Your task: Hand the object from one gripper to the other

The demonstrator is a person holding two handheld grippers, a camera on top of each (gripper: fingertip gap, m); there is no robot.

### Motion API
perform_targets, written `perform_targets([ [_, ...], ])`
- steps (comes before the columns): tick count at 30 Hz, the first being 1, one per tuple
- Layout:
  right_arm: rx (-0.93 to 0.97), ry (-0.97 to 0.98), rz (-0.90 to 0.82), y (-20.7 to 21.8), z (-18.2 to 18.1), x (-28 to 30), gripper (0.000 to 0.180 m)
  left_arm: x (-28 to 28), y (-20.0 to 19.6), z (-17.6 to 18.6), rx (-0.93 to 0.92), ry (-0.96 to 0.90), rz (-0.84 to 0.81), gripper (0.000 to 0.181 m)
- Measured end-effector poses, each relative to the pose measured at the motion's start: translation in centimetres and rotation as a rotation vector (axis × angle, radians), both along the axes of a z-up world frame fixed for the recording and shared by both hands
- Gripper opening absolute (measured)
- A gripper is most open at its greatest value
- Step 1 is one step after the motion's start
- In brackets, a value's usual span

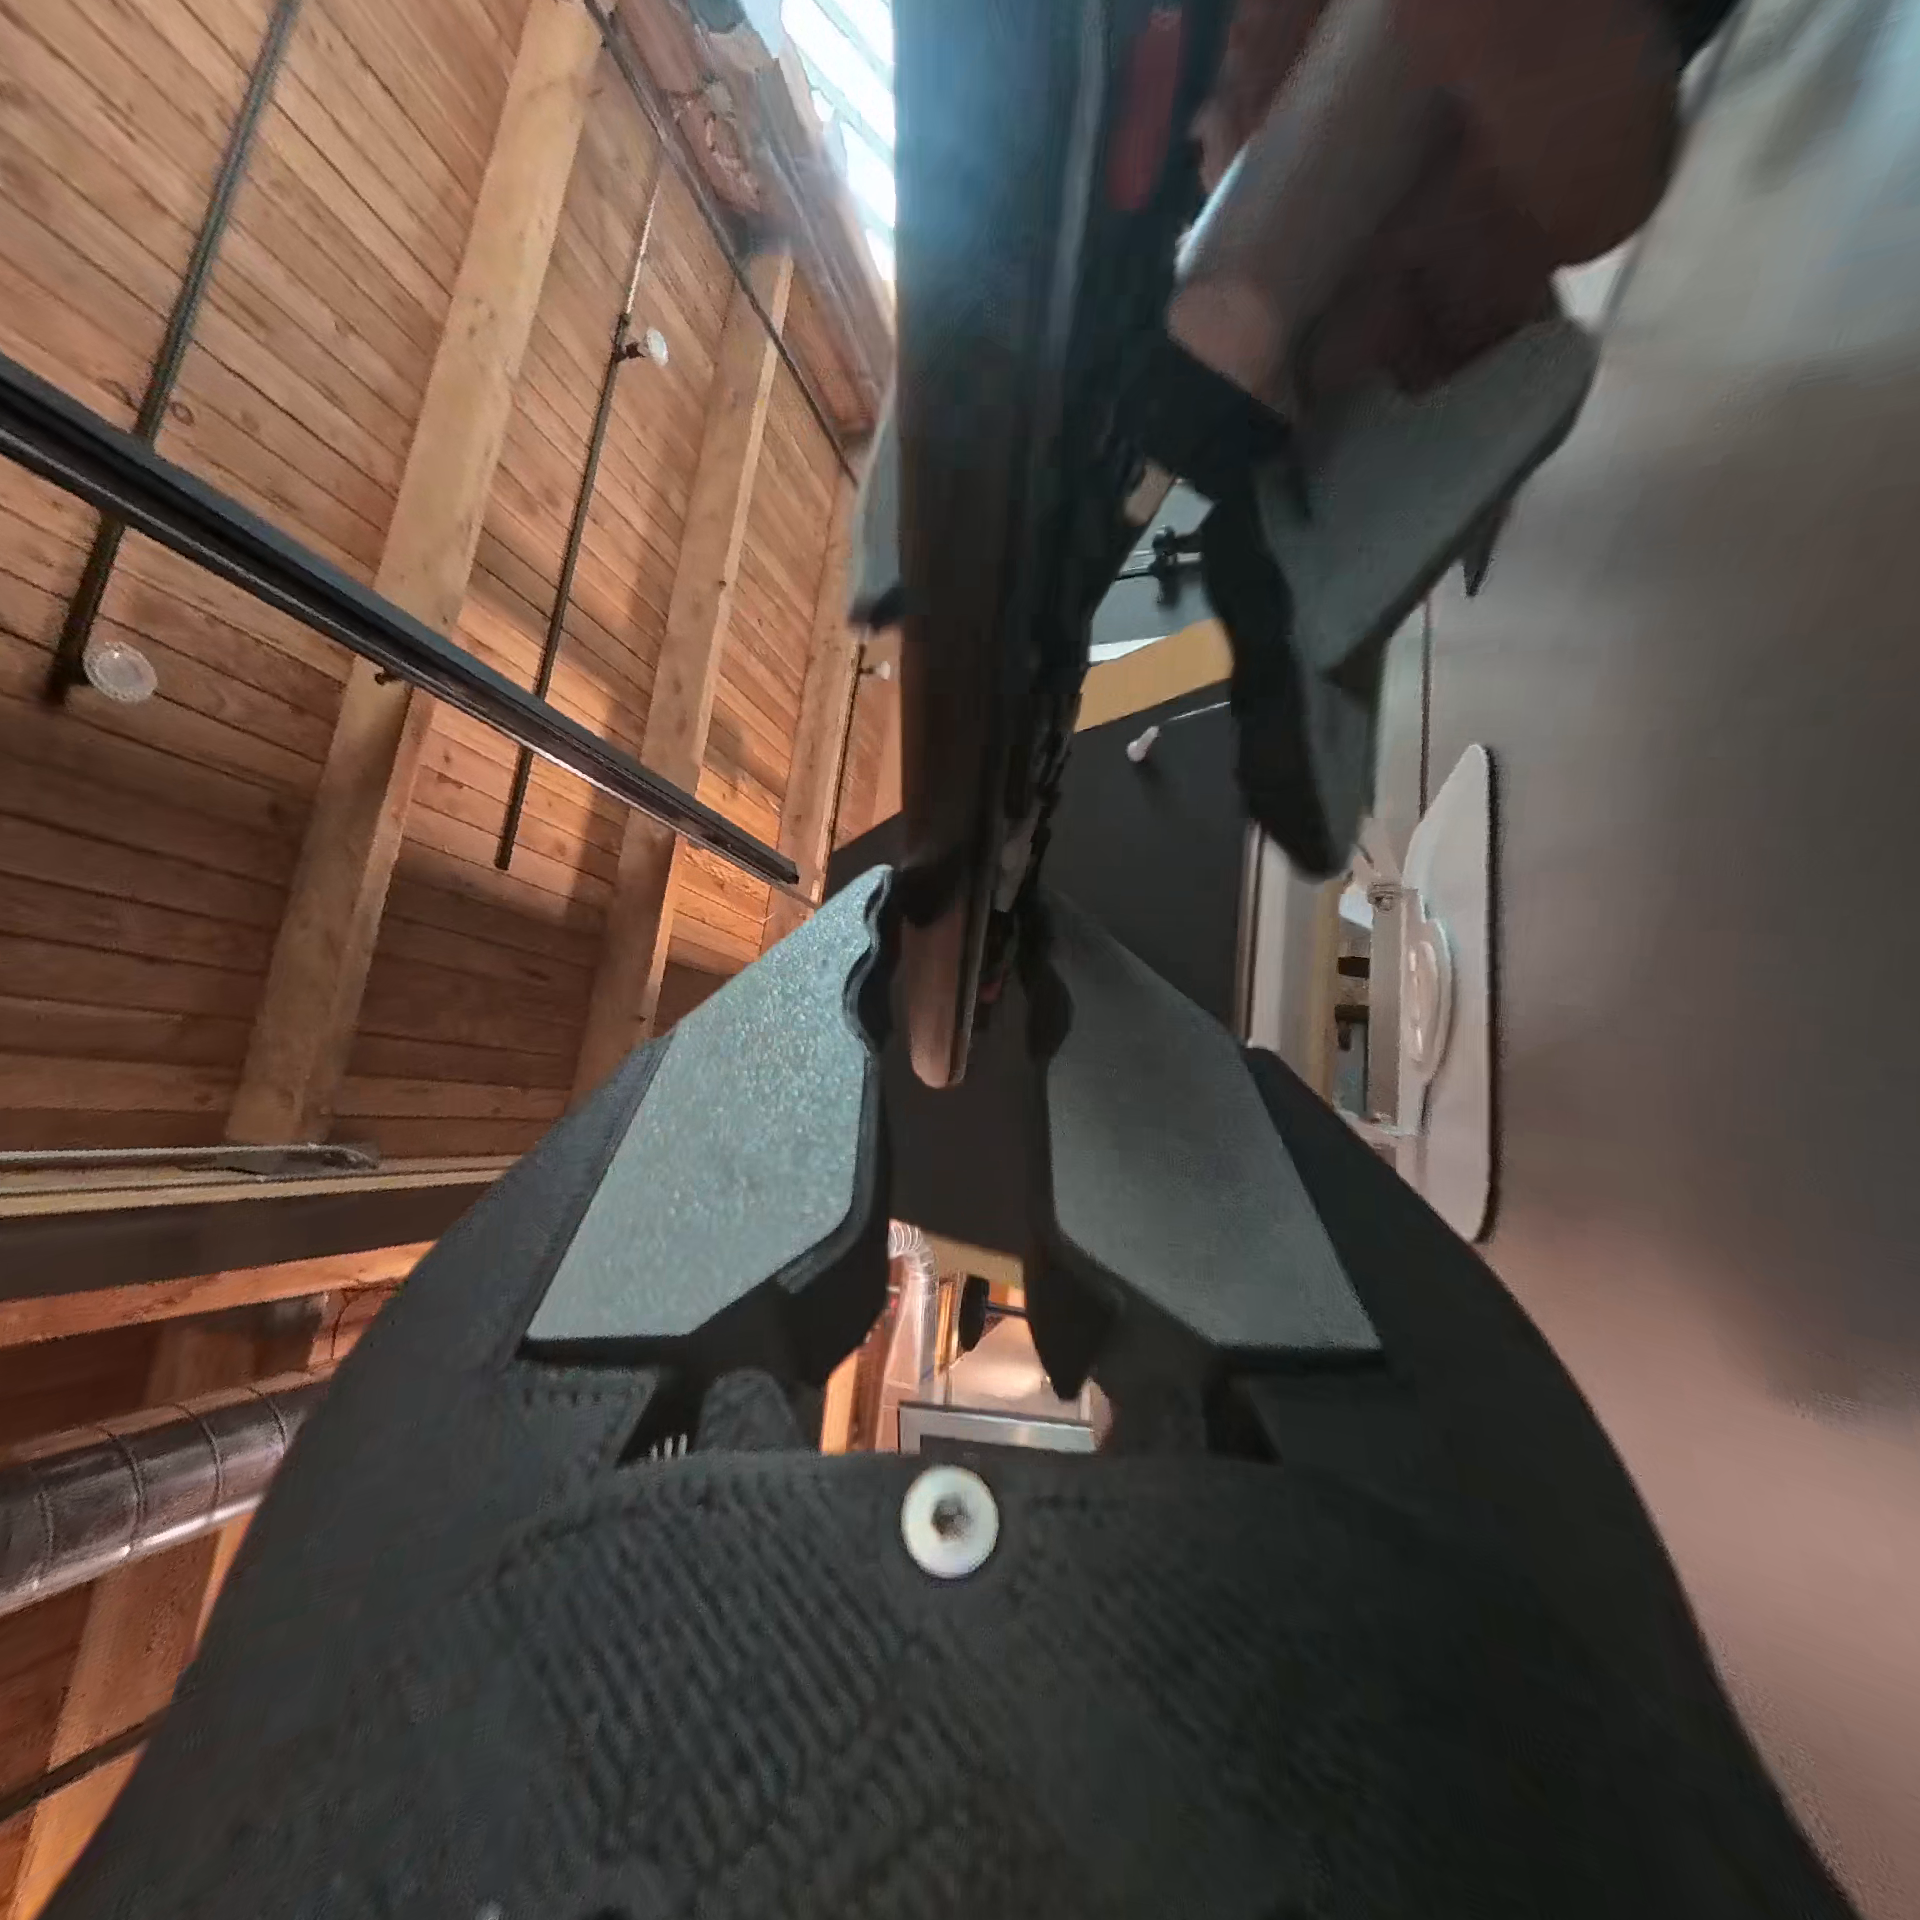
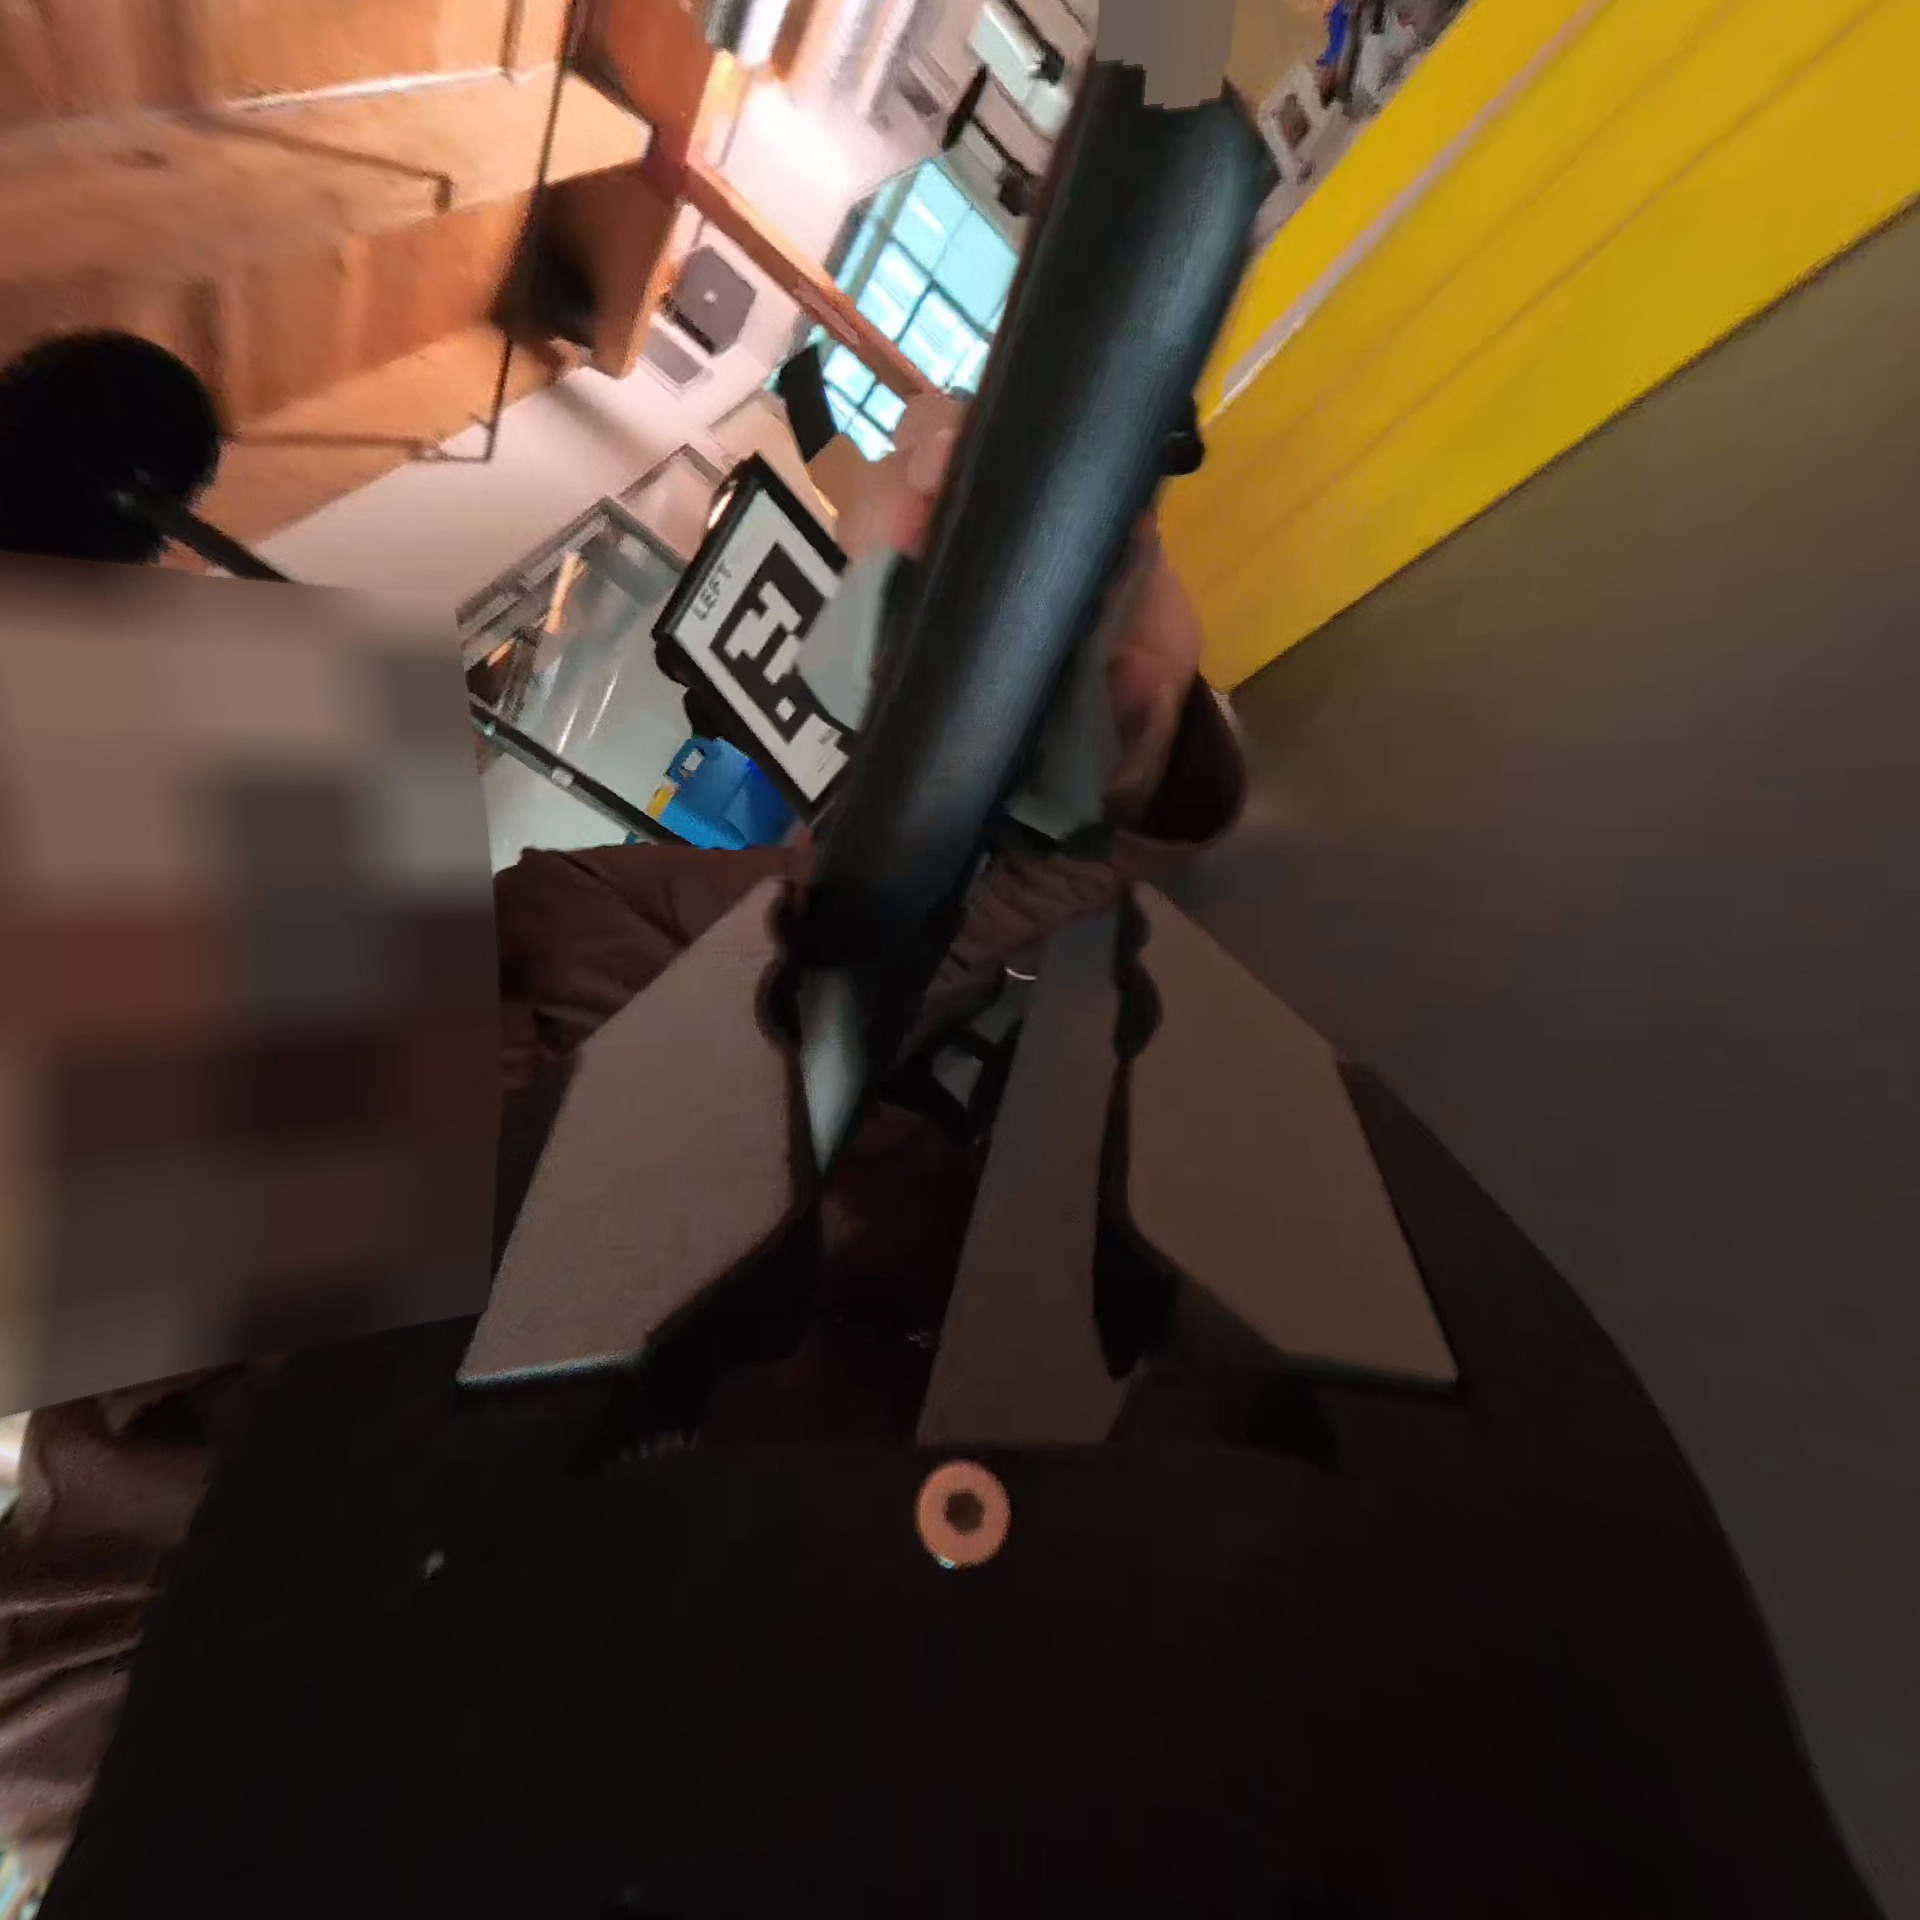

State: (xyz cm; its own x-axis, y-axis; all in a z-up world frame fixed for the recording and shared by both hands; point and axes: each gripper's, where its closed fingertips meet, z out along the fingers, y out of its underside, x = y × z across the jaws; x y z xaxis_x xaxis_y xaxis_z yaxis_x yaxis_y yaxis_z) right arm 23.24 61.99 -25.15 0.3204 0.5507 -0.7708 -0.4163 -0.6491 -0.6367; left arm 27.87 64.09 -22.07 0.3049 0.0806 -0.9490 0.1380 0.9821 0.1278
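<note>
the left hand-held gripper points upward toward a wooden plank ceiling with beams, and its two grey fingers are drawn narrow around the lower end of a long, flat, dark object. the object's rounded brownish tip pokes down just past the notched fingertips, with each tip pressed against one side of it, so the left one is holding it. from there the object rises steeply toward the top edge of the left wrist view, with a dark face, a thin pale edge and a patch of red near the top. the other hand-held gripper shows farther up on the right of that view, blurred, with one grey finger pad lying close beside the object; whether it touches there cannot be told. in the right wrist view, the right hand-held gripper has the same object between its fingers, a dark bluish slab running up and to the right. its lower end lies against the left finger, while a clear gap separates it from the right finger, so this gripper stands partly open around it. behind it sit a black-and-white marker plate, a yellow wall band and a bright window.
</note>
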Motion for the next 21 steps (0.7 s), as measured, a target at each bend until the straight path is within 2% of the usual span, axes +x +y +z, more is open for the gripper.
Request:
perform_targets([
  [1,0.034,0.007,0.029,-0.1,0.5,-0.4,0.029,0.4,0.1,-0.5,0.010,0.017,0.018,0.019],
  [3,0.018,-0.048,-0.029,0.7,-0.1,0.0,0.026,1.3,0.9,-1.2,-0.032,0.059,0.048,0.019],
  [6,0.000,-0.118,-0.102,1.2,-0.7,1.3,0.022,2.0,1.9,-1.3,-0.198,0.080,0.062,0.028],
  [13,0.052,-0.307,-0.423,1.6,1.2,6.2,0.021,1.5,3.9,-0.5,-0.564,0.107,-0.020,0.030],
  [18,0.162,-0.598,-0.614,-1.8,6.8,6.1,0.021,1.6,4.6,-1.3,-0.719,0.191,-0.061,0.017],
  [21,0.095,-0.884,-0.712,-5.2,8.4,7.8,0.020,2.1,4.3,-2.4,-0.806,0.282,-0.083,0.010],
])
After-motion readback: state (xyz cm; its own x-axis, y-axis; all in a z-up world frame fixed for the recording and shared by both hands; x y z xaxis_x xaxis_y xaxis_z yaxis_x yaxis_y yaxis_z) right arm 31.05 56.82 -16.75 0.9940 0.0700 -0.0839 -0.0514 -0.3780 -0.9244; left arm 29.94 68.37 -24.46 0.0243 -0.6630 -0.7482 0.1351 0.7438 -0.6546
